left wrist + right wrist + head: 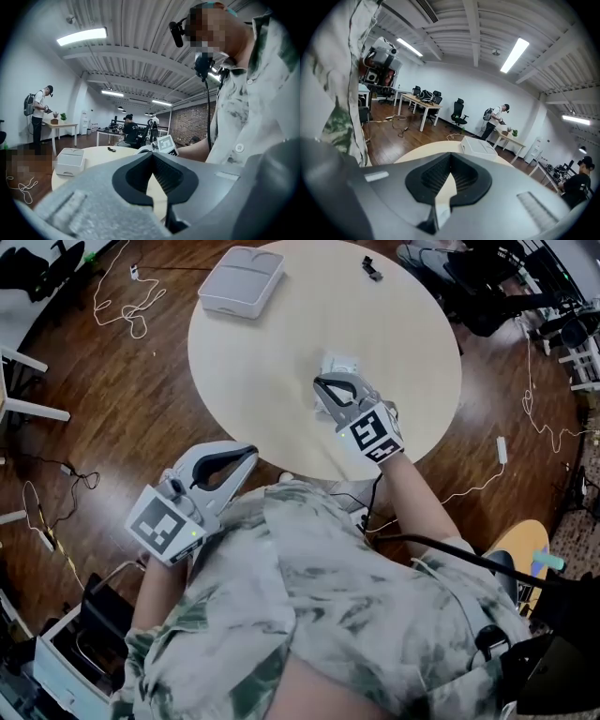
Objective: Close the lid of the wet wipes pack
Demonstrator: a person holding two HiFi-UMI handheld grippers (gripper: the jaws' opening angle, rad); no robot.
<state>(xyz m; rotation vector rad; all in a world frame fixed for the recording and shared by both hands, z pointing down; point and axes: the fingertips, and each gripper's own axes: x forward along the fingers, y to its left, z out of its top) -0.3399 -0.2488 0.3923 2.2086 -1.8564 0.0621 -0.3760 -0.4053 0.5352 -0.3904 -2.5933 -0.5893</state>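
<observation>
The wet wipes pack (339,363), small and whitish, lies near the middle of the round beige table (281,334). Its near part is hidden by my right gripper (321,382), which hangs over it with its tips pointing to the far left. I cannot tell how the lid stands. That right gripper (451,153) is shut, with nothing between its pads. My left gripper (251,452) is held close to my body, just off the table's near edge and well apart from the pack. The left gripper (152,153) is also shut and holds nothing.
A white lidded box (242,280) sits at the table's far left and shows again as the white box (478,146). A small black object (372,269) lies at the far edge. Cables (127,301) trail over the wooden floor. Office chairs and other people stand farther off.
</observation>
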